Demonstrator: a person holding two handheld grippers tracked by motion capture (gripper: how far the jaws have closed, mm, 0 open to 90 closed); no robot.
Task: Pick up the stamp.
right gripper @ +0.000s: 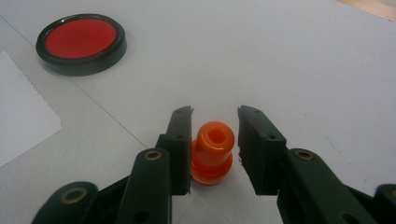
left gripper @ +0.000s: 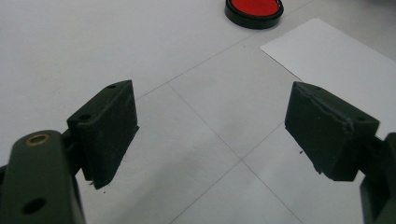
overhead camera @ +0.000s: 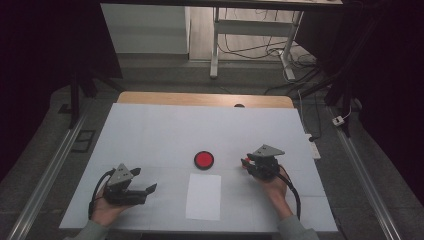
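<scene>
— Spool [right gripper: 212, 154], orange and glossy, with a hole in its top: the right gripper view has it upright on the counter [right gripper: 299, 60] between the right tool [right gripper: 215, 116]'s jaws, left jaw touching, right one just off. From above it's hidden.

— And the left tool [left gripper: 210, 121]?

— Wide apart, matte black pads over bare white counter. Ahead sit a white paper sheet [left gripper: 336, 56] and a round red disc [left gripper: 254, 7] with a black rim.

— Any writing?

— None readable.

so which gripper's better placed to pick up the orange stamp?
Right. The right gripper already has its jaws on either side of the orange stamp, which stands upright on the table. The left gripper is open over bare table, far from it.
</scene>
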